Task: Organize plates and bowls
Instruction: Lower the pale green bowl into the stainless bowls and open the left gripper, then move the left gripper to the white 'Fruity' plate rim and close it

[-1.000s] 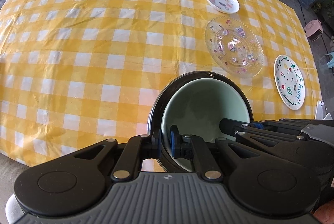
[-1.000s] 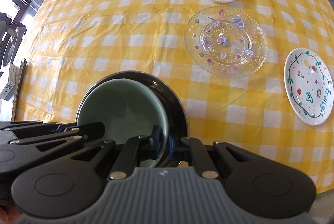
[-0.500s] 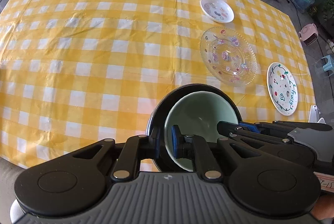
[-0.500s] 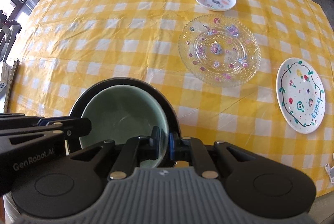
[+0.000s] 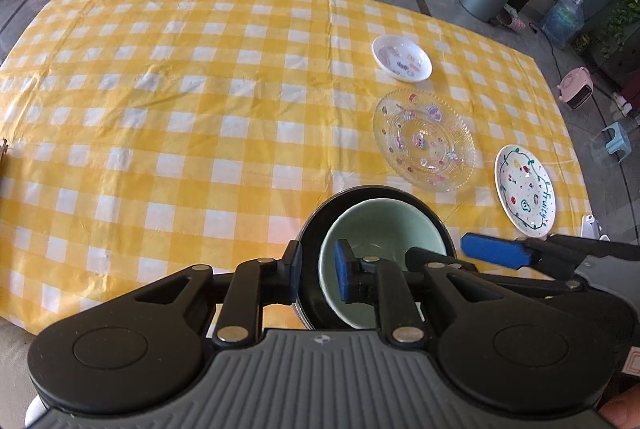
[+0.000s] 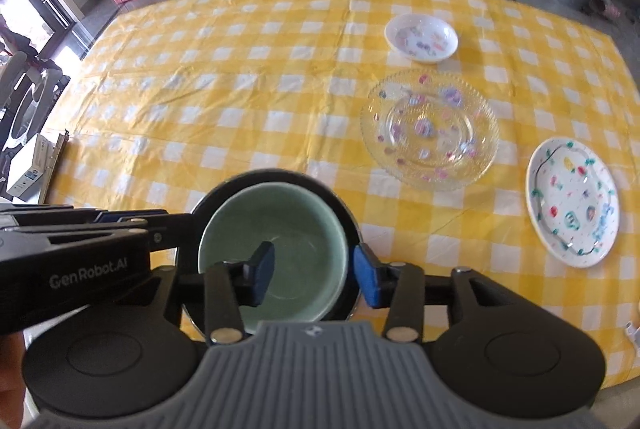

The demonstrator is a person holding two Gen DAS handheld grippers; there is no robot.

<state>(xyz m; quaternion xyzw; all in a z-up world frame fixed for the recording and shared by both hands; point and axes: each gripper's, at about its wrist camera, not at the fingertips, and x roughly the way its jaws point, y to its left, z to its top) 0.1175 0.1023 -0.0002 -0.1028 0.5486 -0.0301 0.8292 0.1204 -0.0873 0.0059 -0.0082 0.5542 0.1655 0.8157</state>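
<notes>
Between the tongs' blue pads [image 6: 367,281] sat a pale green bowl [image 6: 296,229] inside a black one [image 5: 316,229]. Beyond lay yellow-and-white checked cloth [image 5: 180,117], a clear plate [image 5: 424,139] with pinkish, perhaps floral, spots, and a white plate [image 5: 525,195] with green lettering.

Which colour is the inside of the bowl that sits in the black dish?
Pale mint green inside the bowl; the right wrist view shows it best.
</notes>
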